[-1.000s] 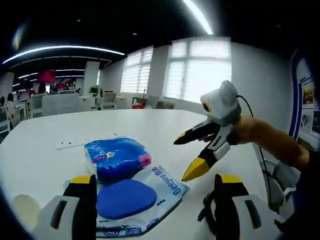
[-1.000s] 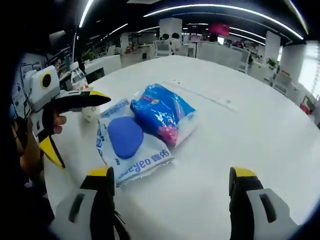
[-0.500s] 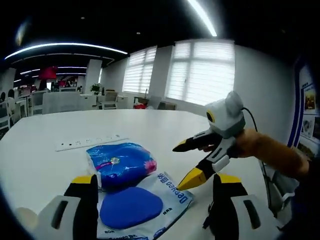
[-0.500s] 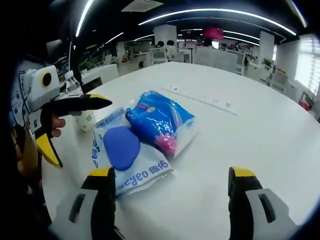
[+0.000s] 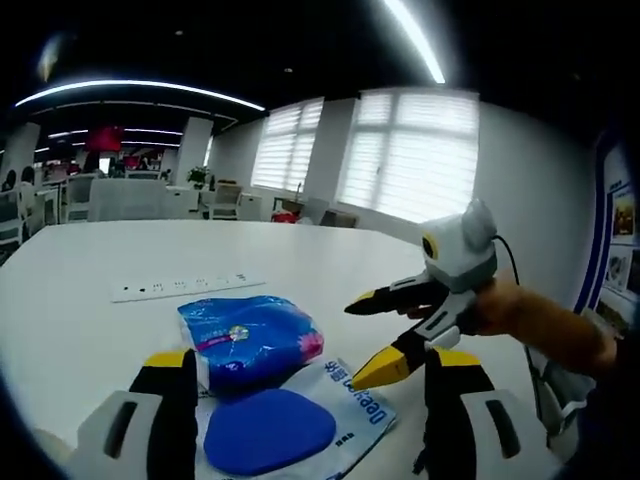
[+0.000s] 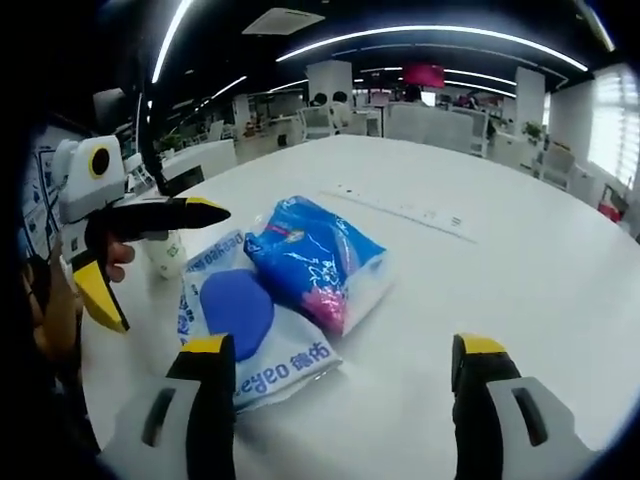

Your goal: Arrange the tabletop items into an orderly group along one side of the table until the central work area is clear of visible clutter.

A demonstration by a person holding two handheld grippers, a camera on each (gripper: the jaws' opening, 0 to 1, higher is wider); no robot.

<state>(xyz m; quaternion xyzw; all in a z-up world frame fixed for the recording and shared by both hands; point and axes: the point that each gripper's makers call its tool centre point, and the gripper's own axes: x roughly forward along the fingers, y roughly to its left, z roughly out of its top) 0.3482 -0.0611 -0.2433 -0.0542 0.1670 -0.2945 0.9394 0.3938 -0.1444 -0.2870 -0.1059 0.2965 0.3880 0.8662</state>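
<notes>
A shiny blue packet (image 5: 248, 337) (image 6: 315, 257) lies on the white round table (image 5: 90, 300) (image 6: 520, 270). Against it lies a flat white pouch with a dark blue oval (image 5: 290, 430) (image 6: 245, 320). A small white bottle (image 6: 165, 252) stands at the table's edge beside the pouch. My left gripper (image 5: 310, 395) (image 6: 150, 255) is open, its jaws hovering on either side of the pouch's near end. My right gripper (image 6: 335, 375) (image 5: 372, 335) is open too, held above the table right of the pouch, apart from both packs.
A white power strip (image 5: 178, 287) (image 6: 400, 212) lies flat beyond the blue packet. A person's hand and brown sleeve (image 5: 545, 325) hold the right gripper. Office desks, chairs and bright windows (image 5: 410, 150) lie behind the table.
Both views have drawn back and risen slightly. In the left gripper view the packs sit lower and the right gripper has dropped a little toward the pouch. Nothing was grasped.
</notes>
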